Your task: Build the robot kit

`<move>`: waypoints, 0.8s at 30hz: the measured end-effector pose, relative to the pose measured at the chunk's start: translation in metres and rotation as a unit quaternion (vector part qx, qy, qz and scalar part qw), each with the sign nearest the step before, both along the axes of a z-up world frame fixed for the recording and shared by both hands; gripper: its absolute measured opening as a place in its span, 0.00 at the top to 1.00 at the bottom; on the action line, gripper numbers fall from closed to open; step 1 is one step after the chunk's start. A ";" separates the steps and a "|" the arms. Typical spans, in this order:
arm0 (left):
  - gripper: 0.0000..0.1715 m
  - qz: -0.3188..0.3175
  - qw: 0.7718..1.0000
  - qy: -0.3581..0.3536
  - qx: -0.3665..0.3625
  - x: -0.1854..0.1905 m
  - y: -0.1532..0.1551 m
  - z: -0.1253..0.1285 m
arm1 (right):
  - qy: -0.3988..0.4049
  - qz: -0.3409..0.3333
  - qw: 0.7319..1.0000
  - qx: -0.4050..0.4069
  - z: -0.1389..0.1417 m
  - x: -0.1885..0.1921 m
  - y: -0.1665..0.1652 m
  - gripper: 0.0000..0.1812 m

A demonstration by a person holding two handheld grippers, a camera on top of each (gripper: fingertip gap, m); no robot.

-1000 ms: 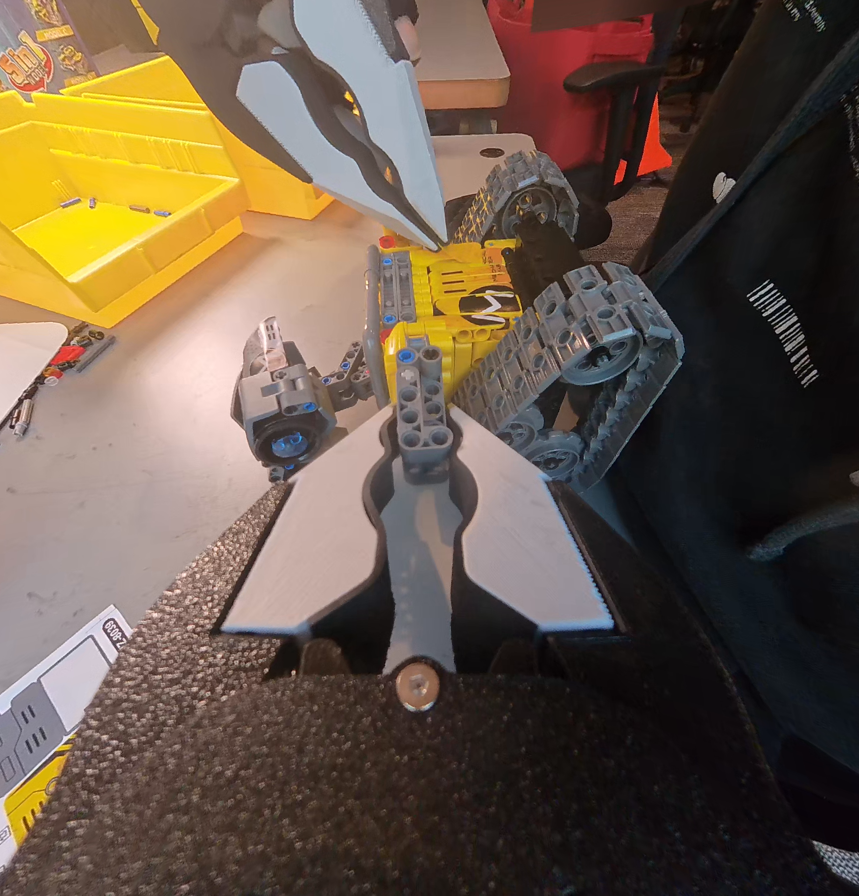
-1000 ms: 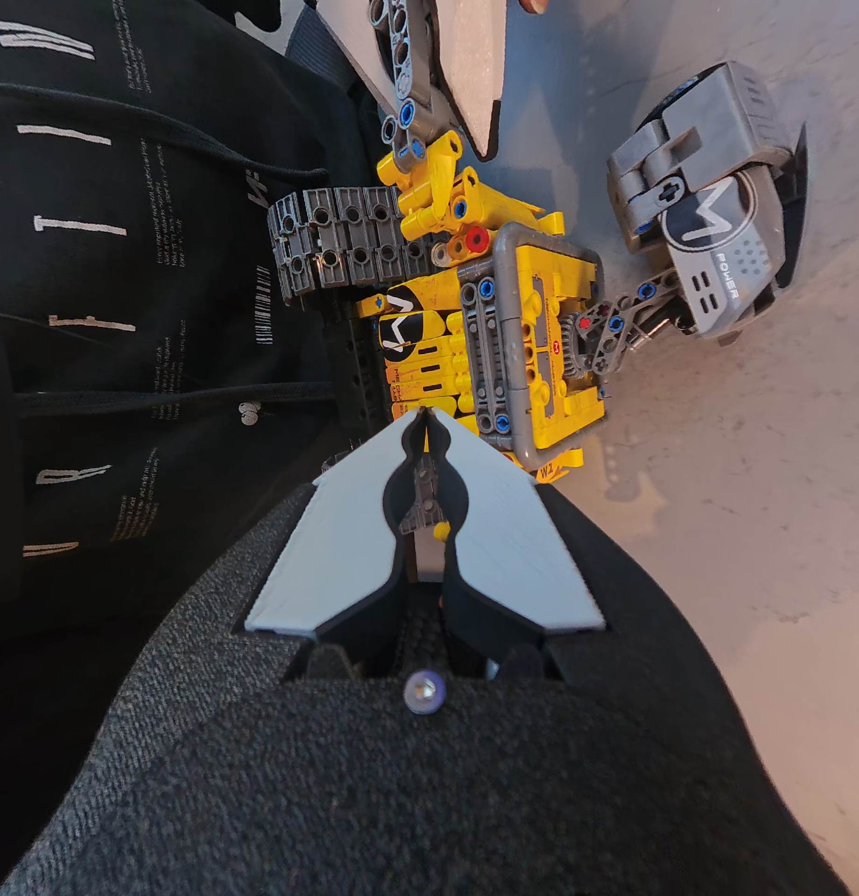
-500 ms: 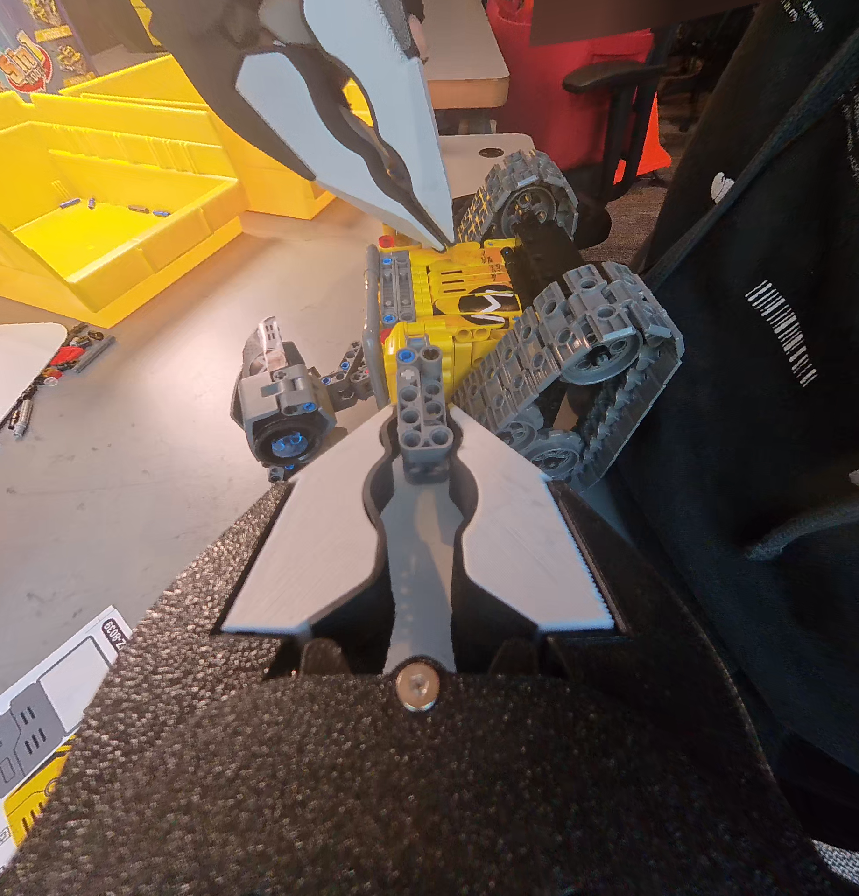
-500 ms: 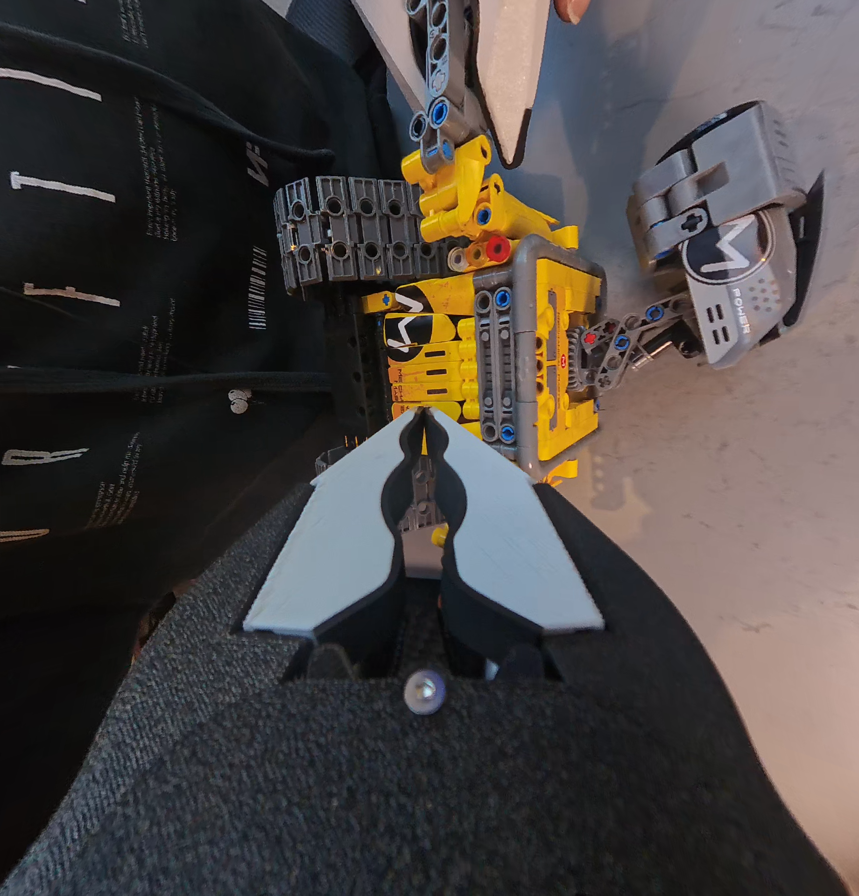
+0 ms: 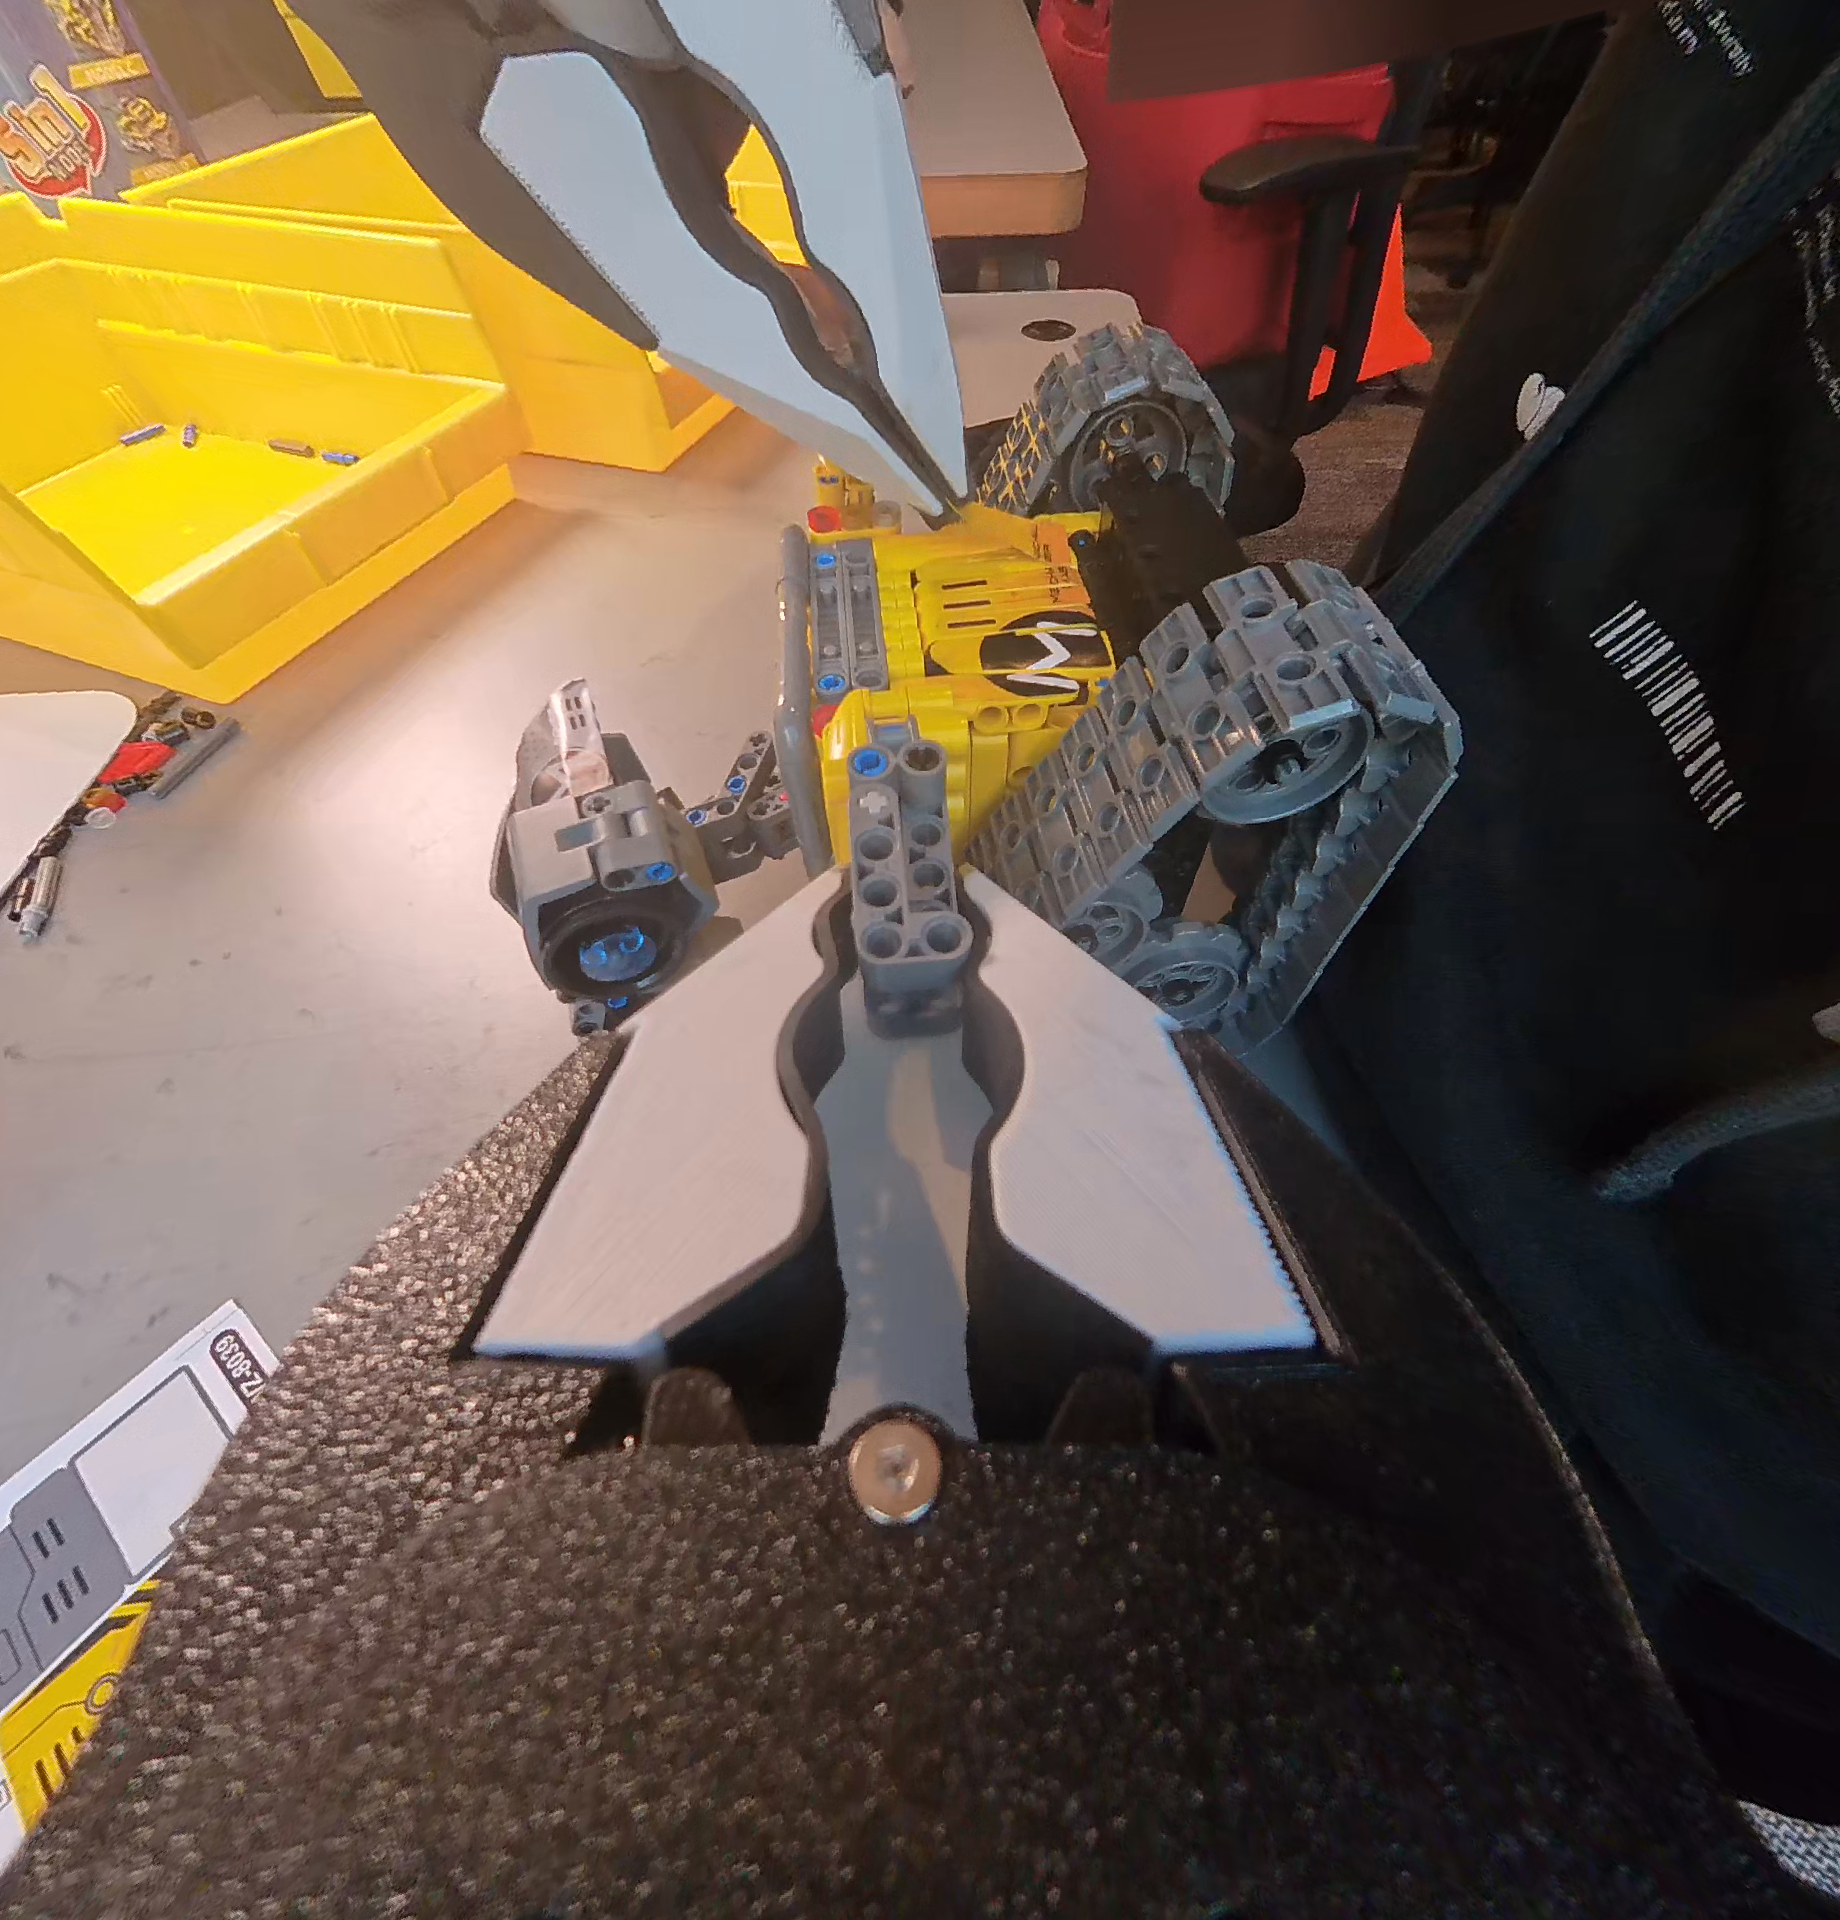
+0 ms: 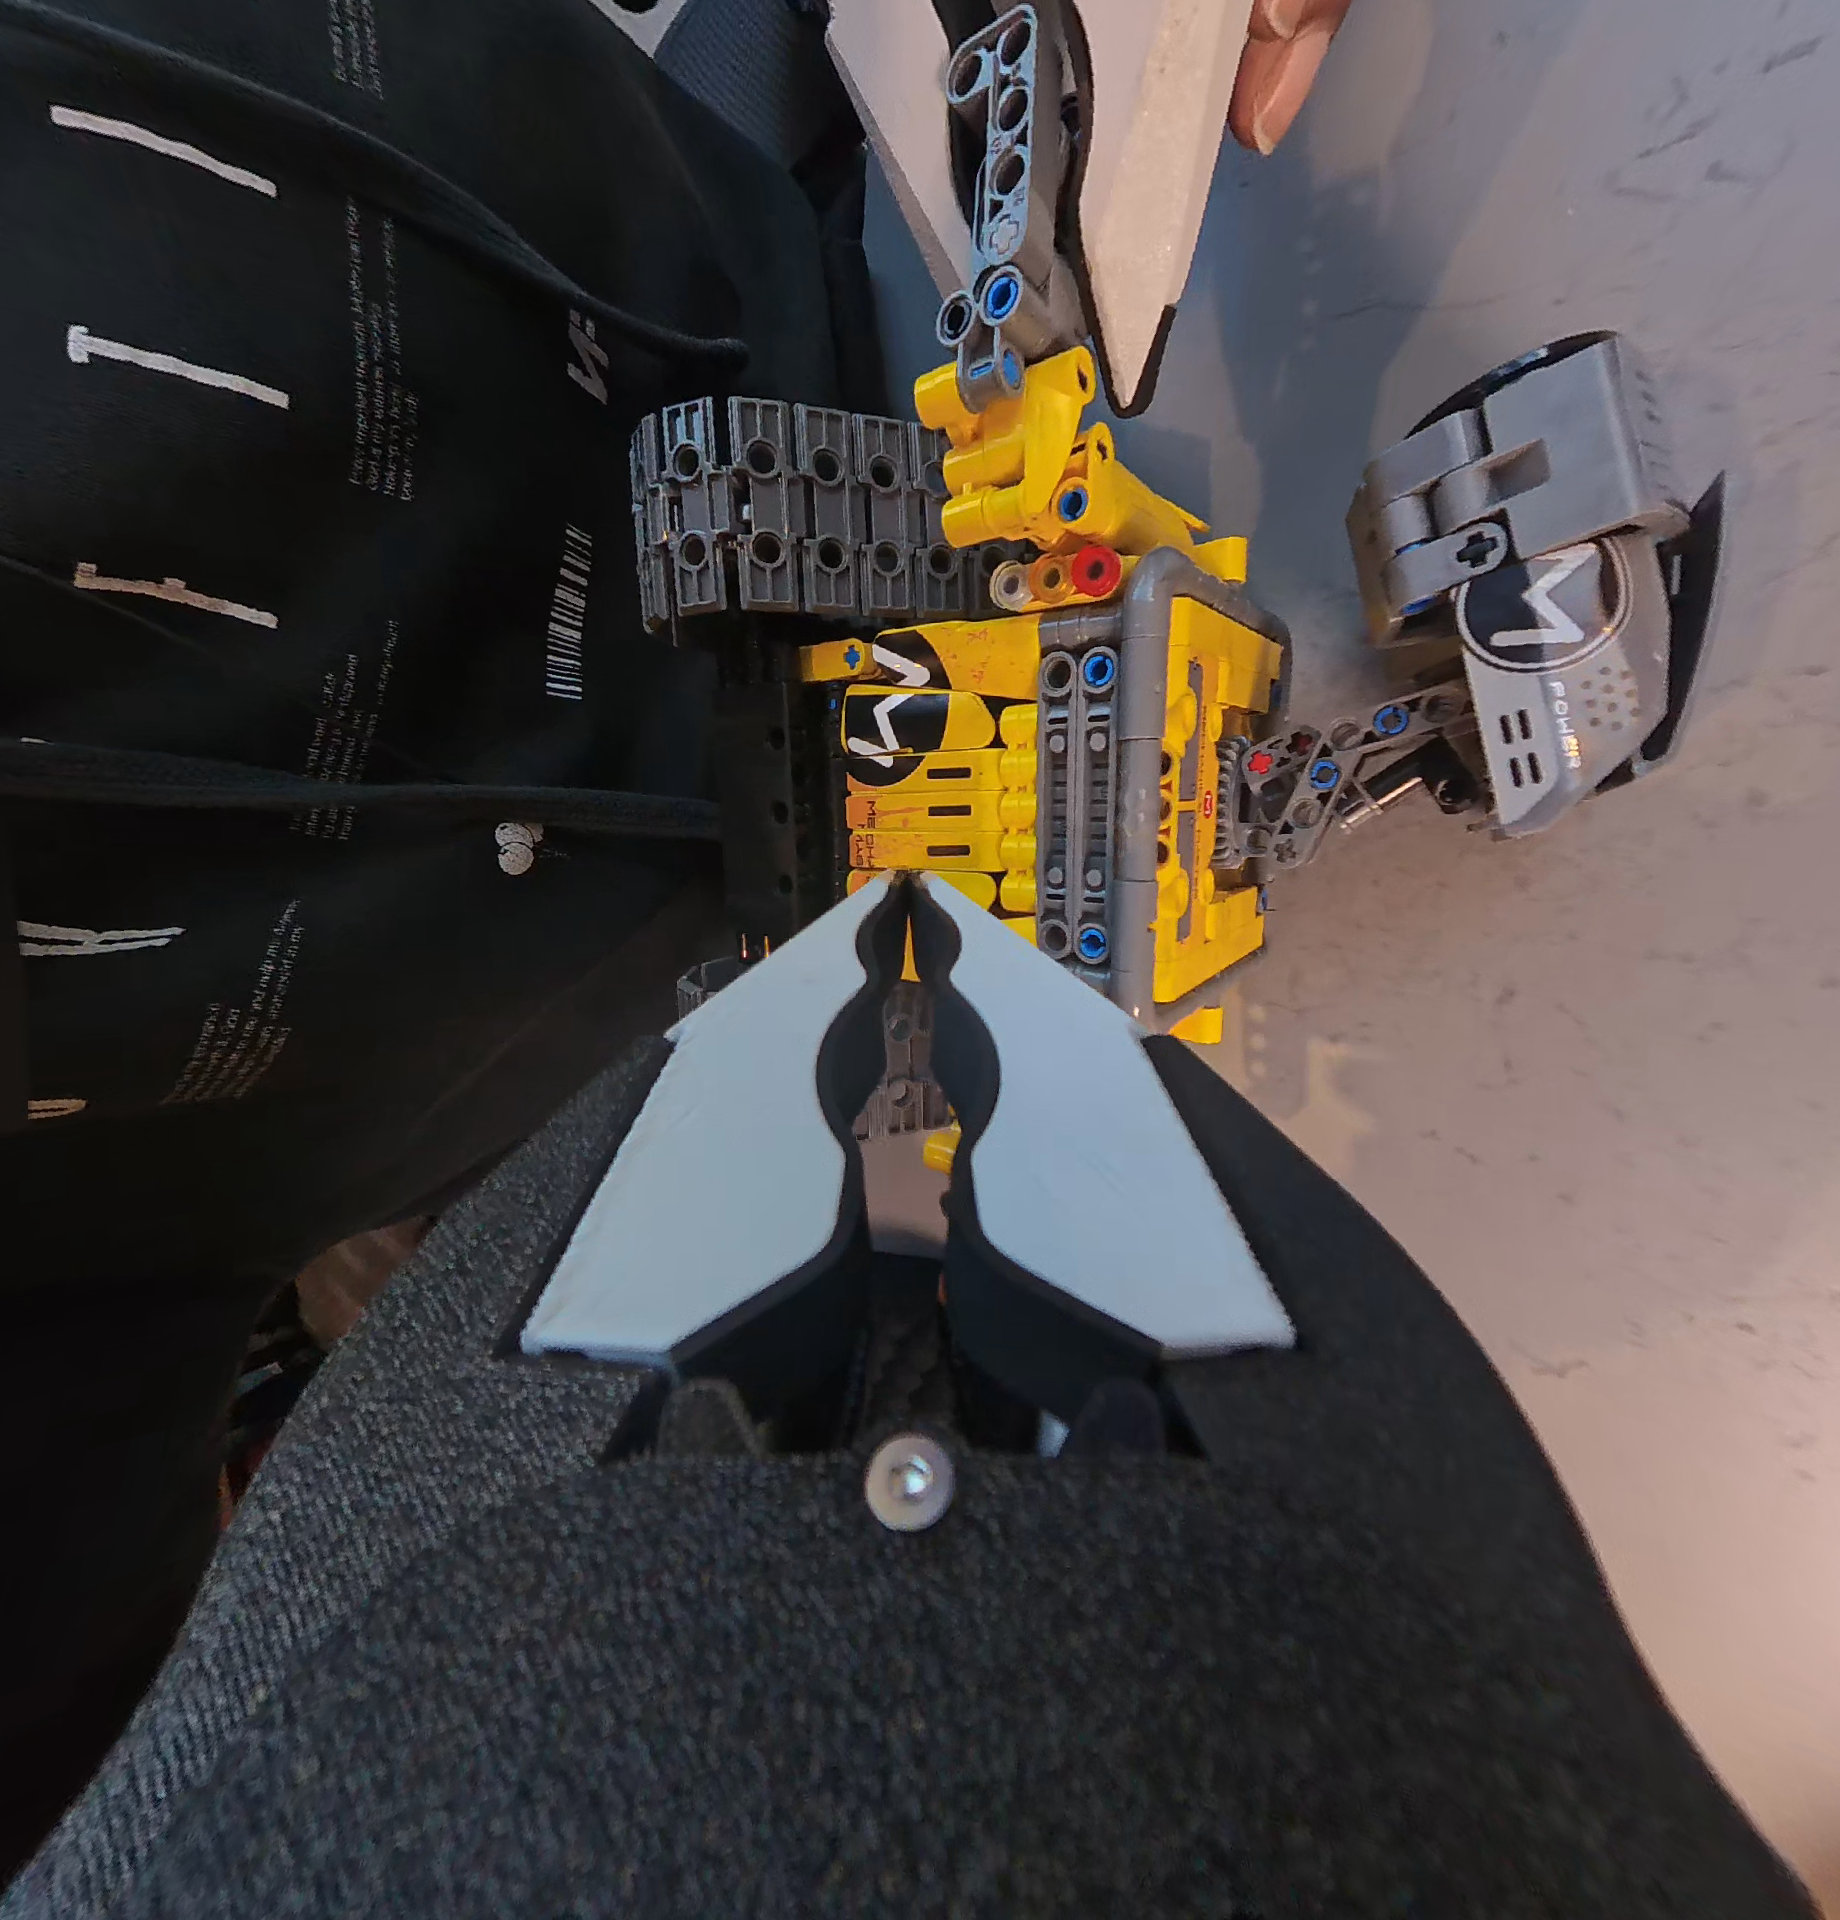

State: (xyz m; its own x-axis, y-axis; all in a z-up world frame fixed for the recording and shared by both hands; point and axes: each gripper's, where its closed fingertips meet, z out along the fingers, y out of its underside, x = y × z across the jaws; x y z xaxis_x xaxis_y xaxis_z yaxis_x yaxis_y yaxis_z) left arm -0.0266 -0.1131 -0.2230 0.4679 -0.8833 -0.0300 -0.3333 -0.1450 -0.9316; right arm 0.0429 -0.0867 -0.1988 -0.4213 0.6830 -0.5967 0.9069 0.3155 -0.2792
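Observation:
A yellow brick-built tracked robot model lies on the grey table, its grey tracks against a person's black hoodie. My left gripper is shut on a grey perforated beam that joins the model's near end. It also shows at the top of the right wrist view, holding that beam. My right gripper is shut, its tips touching the model's yellow striped panel. It reaches down from above in the left wrist view. The model's grey head piece hangs off a thin linkage.
Yellow sorting trays with a few small pins stand at the back left. Loose small parts and an instruction booklet lie at the left. The black hoodie fills the right. A person's fingertip shows by the left gripper. There is about 9 centimeters between the tips of the two grippers.
Almost nothing. Both grippers stay shut in place; the model sits slightly lower and more to the right in the right wrist view.

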 end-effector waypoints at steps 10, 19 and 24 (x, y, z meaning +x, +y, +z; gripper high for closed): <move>0.91 -0.002 1.000 0.000 0.000 0.001 -0.001 0.000 | -0.006 0.003 1.000 0.014 -0.006 0.001 0.003 1.00; 0.91 -0.002 1.000 0.001 0.001 0.000 -0.001 0.000 | -0.005 0.007 1.000 0.023 -0.007 0.001 0.003 1.00; 0.89 -0.013 1.000 -0.002 -0.008 0.001 -0.005 0.001 | -0.003 0.012 0.999 0.030 -0.008 0.002 0.003 1.00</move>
State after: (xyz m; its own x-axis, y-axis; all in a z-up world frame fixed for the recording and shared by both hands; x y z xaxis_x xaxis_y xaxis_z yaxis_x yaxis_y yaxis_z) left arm -0.0260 -0.1180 -0.2222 0.4444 -0.8958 -0.0131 -0.3336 -0.1519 -0.9304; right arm 0.0447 -0.0837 -0.2067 -0.4339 0.7072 -0.5582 0.9008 0.3522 -0.2539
